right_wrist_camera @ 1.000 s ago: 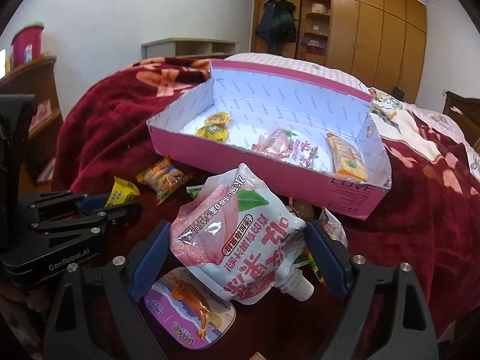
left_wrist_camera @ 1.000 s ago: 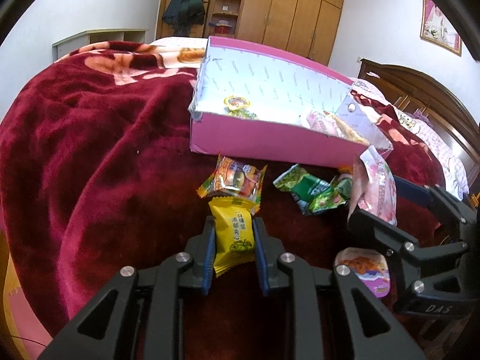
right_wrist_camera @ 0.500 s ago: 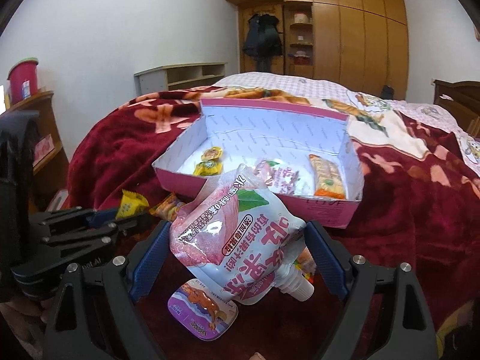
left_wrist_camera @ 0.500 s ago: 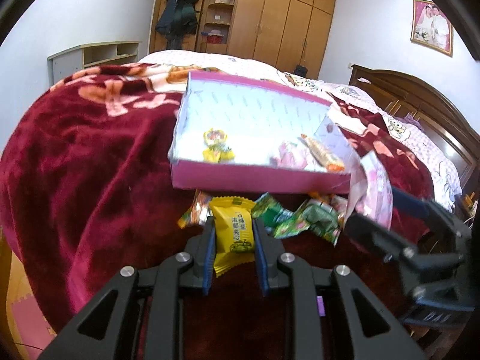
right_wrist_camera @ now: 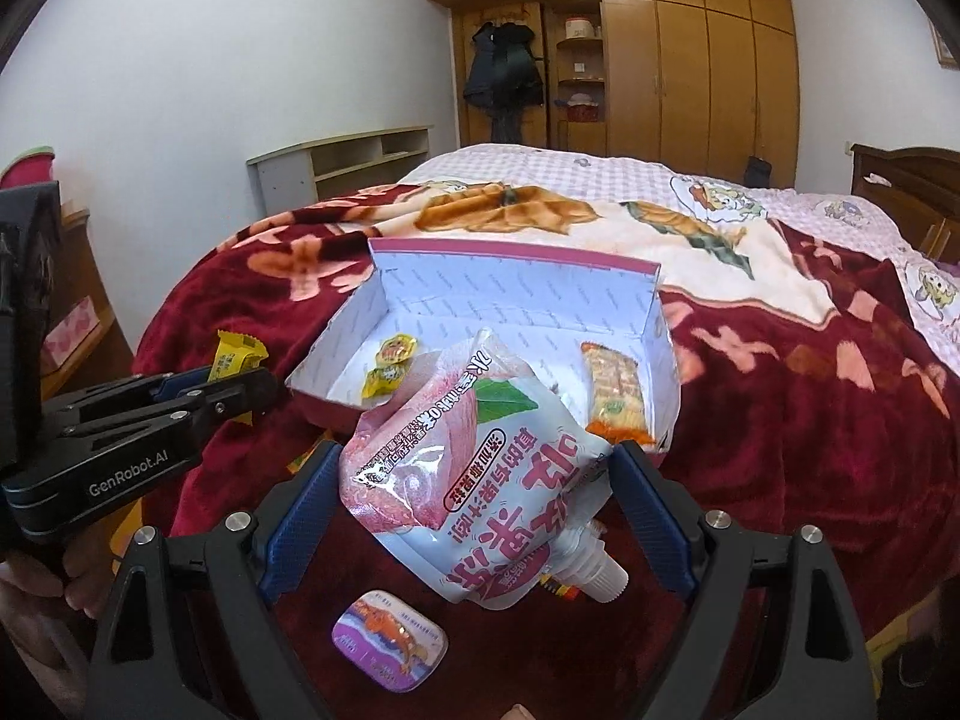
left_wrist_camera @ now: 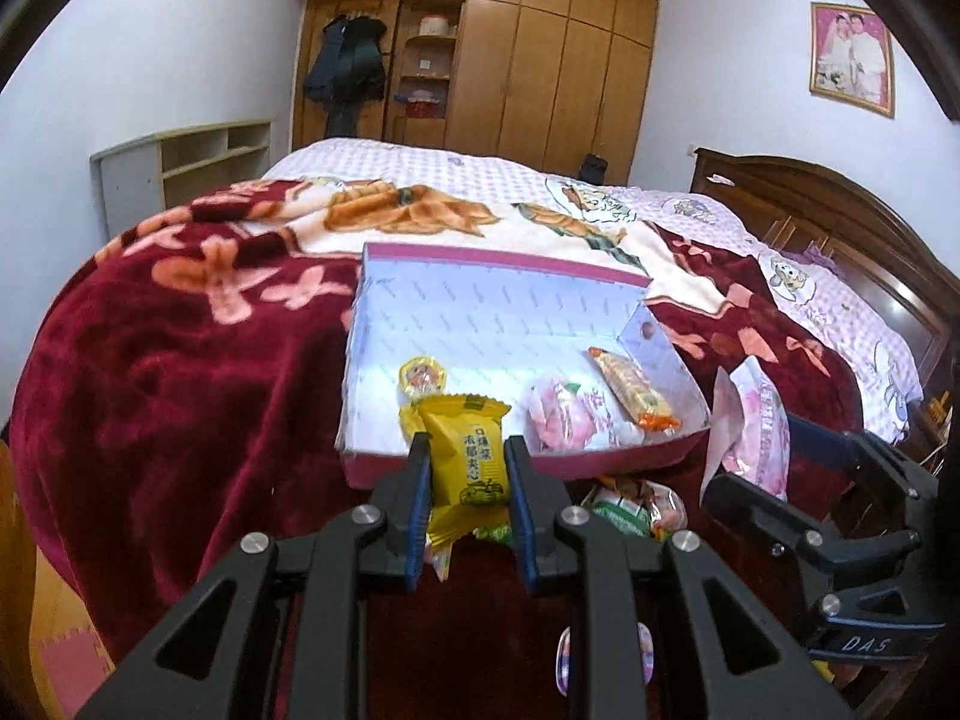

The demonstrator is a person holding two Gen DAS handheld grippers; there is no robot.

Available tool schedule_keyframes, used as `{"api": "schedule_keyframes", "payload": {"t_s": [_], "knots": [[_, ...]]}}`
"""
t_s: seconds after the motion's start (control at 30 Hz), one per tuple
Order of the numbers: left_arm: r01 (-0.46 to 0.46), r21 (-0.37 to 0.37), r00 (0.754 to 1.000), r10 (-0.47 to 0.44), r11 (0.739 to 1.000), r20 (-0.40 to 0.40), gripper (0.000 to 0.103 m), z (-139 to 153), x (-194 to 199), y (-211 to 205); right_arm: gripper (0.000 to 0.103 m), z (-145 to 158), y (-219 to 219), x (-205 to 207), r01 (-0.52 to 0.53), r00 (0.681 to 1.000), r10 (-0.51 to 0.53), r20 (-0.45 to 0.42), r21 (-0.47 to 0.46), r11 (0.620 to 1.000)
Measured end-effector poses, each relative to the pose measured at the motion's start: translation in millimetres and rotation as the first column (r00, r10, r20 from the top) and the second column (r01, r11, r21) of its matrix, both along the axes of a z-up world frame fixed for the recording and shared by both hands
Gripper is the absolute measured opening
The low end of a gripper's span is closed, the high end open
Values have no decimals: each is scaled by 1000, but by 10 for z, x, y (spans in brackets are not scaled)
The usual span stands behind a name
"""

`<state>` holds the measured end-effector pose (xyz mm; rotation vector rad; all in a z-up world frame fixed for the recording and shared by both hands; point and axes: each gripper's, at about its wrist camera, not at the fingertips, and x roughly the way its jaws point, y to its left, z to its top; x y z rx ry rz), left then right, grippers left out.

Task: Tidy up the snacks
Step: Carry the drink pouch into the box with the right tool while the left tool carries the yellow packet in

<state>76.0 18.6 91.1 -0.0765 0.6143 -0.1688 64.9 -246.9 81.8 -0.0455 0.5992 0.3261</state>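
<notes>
My left gripper (left_wrist_camera: pixel 467 465) is shut on a yellow snack packet (left_wrist_camera: pixel 465 459), held in the air just before the near wall of the pink box (left_wrist_camera: pixel 510 465). My right gripper (right_wrist_camera: pixel 474 480) is shut on a pink and white spouted drink pouch (right_wrist_camera: pixel 474 480), spout down, also lifted in front of the box (right_wrist_camera: pixel 516 261). Inside the box lie small yellow candies (right_wrist_camera: pixel 390 363), a pink packet (left_wrist_camera: pixel 561 420) and an orange wafer bar (right_wrist_camera: pixel 615 393). In the left wrist view the right gripper (left_wrist_camera: pixel 798 498) shows at right with the pouch (left_wrist_camera: pixel 753 426).
The box sits on a dark red blanket (left_wrist_camera: pixel 180 360) over a bed. Below the grippers lie a purple jelly cup (right_wrist_camera: pixel 390 639) and green wrapped snacks (left_wrist_camera: pixel 630 510). A wooden headboard (left_wrist_camera: pixel 840 228) stands at right, wardrobes (left_wrist_camera: pixel 540 72) at the back.
Both grippers have risen with their snacks, from near the blanket to the level of the box rim. The loose snacks on the blanket have dropped low in view.
</notes>
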Motion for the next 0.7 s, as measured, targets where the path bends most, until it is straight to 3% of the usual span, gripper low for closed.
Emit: {"api": "schedule_keyframes", "payload": {"t_s": [0.7], "knots": [[17,-5,1000,-17,1000,-16,24,16,500,-71,90,198,-75,564,11,1000,-11,5,-1,1000]]}}
